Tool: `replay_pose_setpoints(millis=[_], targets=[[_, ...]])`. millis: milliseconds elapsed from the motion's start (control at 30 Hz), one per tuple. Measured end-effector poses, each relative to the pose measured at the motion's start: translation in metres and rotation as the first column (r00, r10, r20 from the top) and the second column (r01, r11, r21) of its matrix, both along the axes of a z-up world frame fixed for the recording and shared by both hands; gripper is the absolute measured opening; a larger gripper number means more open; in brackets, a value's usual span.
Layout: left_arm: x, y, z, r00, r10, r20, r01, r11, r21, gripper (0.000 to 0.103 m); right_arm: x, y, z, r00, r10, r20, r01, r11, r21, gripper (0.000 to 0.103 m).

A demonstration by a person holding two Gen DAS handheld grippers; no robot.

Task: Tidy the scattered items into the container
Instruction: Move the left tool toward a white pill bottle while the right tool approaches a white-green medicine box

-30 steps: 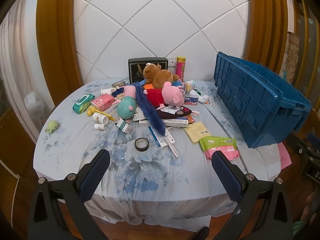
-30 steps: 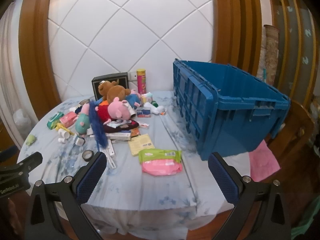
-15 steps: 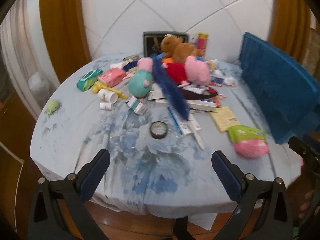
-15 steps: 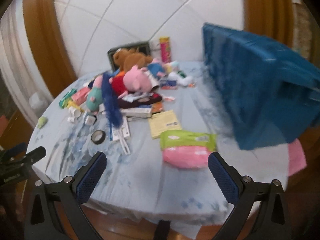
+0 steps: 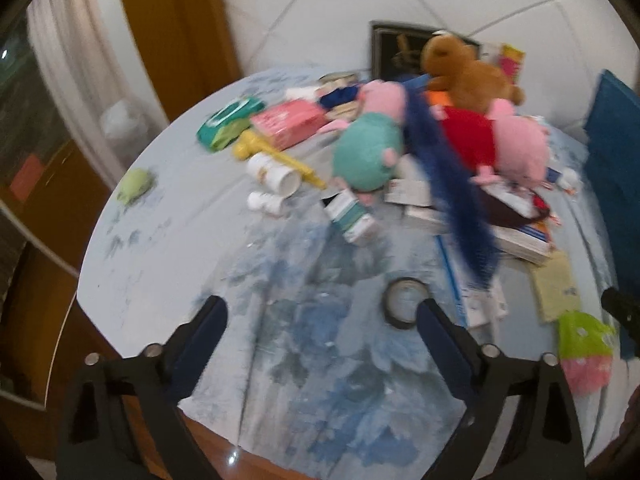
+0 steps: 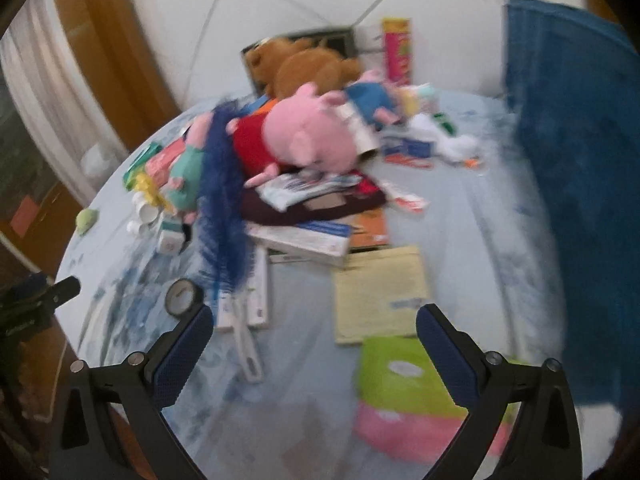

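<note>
A heap of items lies on the round table with a blue-flowered cloth (image 5: 168,248): a pink pig plush (image 6: 312,132), a teal plush (image 5: 368,152), a brown bear (image 5: 464,72), a blue feather duster (image 5: 452,184), boxes and small bottles. A black tape roll (image 5: 404,302) sits just beyond my left gripper's right finger. My left gripper (image 5: 320,308) hangs over bare cloth, its jaws closing with nothing between them. My right gripper (image 6: 315,314) is open and empty above a yellow packet (image 6: 380,292) and a green-and-pink pack (image 6: 404,396). The blue crate (image 6: 572,160) stands on the right.
A small green toy (image 5: 134,186) lies alone near the table's left edge. A black box (image 5: 392,48) and a pink tube (image 6: 396,50) stand against the quilted white wall. Wooden panels and a curtain are on the left. The view is motion-blurred.
Both grippers have come down and forward over the table, so the heap looks larger and nearer. The left gripper's fingers stand a little closer together than before.
</note>
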State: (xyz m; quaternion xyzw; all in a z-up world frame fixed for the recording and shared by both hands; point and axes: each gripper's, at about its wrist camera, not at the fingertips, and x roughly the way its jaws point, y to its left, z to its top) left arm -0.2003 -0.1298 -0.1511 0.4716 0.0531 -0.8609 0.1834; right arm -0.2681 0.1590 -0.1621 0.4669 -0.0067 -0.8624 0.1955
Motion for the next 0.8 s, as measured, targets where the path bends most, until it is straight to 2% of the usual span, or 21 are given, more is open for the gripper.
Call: replay_pose_setpoints(millis=[100,133,200,233,367,533,700,800], targets=[[-0.003,-0.019,-0.008,0.998,0.047,0.029,-0.047,0.999,-0.005,0.071,-0.012,-0.021,-0.005,0.999,0.053,0.015,-0.053,0.999,-0.005,0.100],[-0.004,-0.026,-0.010,0.997,0.062,0.038,-0.062,0.998,-0.004,0.070,-0.015,-0.027,-0.006,0.997,0.069,0.017,-0.069,0.998,-0.008,0.097],[-0.005,-0.037,-0.013,0.995,0.085,0.051,-0.086,0.996,0.010,0.069,-0.021,-0.040,-0.006,0.995,0.094,0.025,-0.094,0.995,-0.019,0.073],[-0.005,-0.041,-0.014,0.994,0.096,0.058,-0.097,0.995,0.008,0.069,-0.023,-0.046,-0.006,0.994,0.105,0.030,-0.104,0.994,-0.026,0.070],[-0.011,-0.059,-0.015,0.992,0.112,0.065,-0.111,0.994,-0.007,0.070,-0.030,-0.073,-0.003,0.987,0.158,0.029,-0.157,0.987,-0.039,0.069],[-0.026,-0.081,-0.020,0.993,0.101,0.063,-0.102,0.995,0.009,0.070,-0.035,-0.111,0.003,0.977,0.213,0.015,-0.212,0.977,-0.031,0.066],[-0.055,-0.112,-0.038,0.995,0.052,0.084,-0.055,0.998,0.027,0.070,-0.043,-0.155,-0.004,0.973,0.229,0.029,-0.229,0.973,-0.009,0.066],[-0.082,-0.131,-0.059,0.994,-0.015,0.108,0.009,0.998,0.058,0.070,-0.052,-0.183,-0.019,0.979,0.197,0.050,-0.198,0.980,0.007,0.066]])
